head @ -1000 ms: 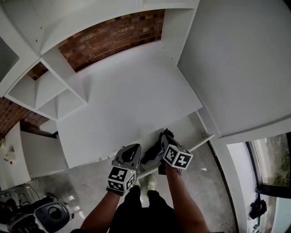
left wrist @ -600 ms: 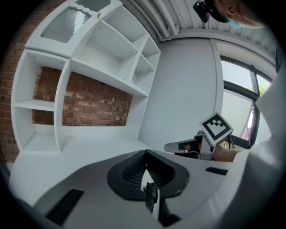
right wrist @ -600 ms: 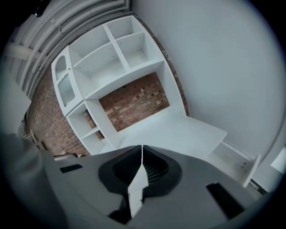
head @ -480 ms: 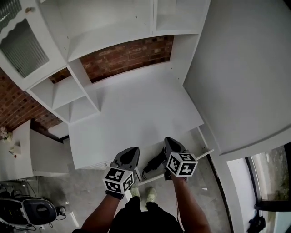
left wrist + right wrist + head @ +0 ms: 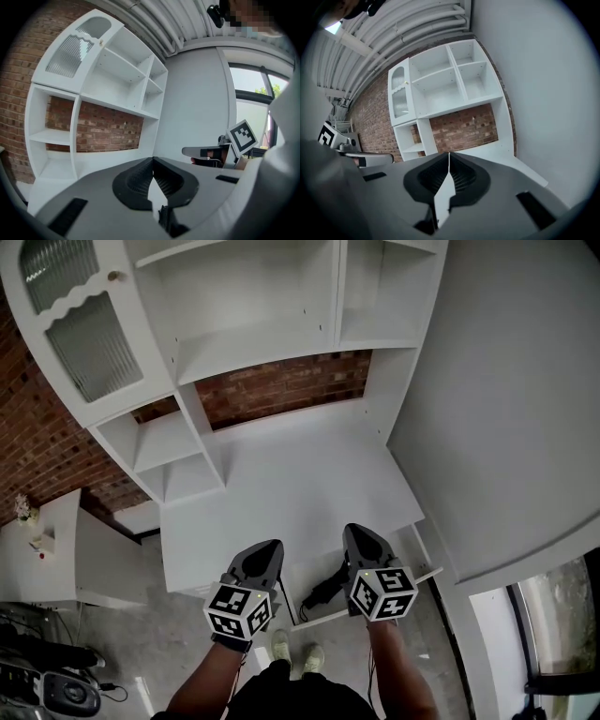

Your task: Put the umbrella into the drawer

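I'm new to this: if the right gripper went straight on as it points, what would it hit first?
Nothing close: the right gripper, jaws shut and empty, aims over the desk top at the brick wall under the shelves. Probably that wall, though depth is unclear.

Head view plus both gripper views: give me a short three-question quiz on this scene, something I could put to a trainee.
1. True or false: the left gripper holds the umbrella.
2. Where does the umbrella lie? A, on the desktop; B, in the open drawer; C, on the floor.
3. Fill in: the wall behind the white shelves is made of ___.
Key: 1 false, it is shut and empty; 2 B; 3 brick.
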Action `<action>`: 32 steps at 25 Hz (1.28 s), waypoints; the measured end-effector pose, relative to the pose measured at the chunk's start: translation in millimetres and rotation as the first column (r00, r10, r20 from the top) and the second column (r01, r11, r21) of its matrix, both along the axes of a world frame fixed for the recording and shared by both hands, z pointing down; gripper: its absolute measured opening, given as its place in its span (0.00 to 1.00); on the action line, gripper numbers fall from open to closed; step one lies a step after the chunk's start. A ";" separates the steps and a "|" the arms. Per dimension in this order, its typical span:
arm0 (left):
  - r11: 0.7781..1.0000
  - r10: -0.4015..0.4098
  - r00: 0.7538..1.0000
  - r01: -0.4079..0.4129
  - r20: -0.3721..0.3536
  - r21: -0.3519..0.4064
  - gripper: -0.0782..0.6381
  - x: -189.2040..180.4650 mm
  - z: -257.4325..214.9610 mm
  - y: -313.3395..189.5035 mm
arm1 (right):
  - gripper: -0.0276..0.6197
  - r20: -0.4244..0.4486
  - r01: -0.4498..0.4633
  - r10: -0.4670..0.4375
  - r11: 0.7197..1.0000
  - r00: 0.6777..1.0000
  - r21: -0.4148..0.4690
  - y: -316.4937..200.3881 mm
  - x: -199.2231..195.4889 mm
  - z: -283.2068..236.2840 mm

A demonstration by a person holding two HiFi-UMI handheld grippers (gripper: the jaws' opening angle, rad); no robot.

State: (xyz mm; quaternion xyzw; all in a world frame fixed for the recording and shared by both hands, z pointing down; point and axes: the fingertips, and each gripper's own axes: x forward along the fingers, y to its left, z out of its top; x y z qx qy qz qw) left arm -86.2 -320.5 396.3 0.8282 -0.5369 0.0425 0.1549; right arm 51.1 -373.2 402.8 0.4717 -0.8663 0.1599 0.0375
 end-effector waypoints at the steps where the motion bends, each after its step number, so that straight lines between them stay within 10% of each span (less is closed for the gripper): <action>1: 1.000 -0.007 1.000 0.007 0.002 0.012 0.12 -2.9 -7.1 -1.0 | 0.05 0.002 0.005 -0.005 1.000 1.000 0.016 -0.4 -0.9 -8.2; 32: 0.963 -0.127 0.992 0.120 0.012 0.241 0.12 -39.6 -139.7 24.0 | 0.05 -0.048 0.040 -0.027 0.952 0.998 0.303 26.5 -0.6 -148.5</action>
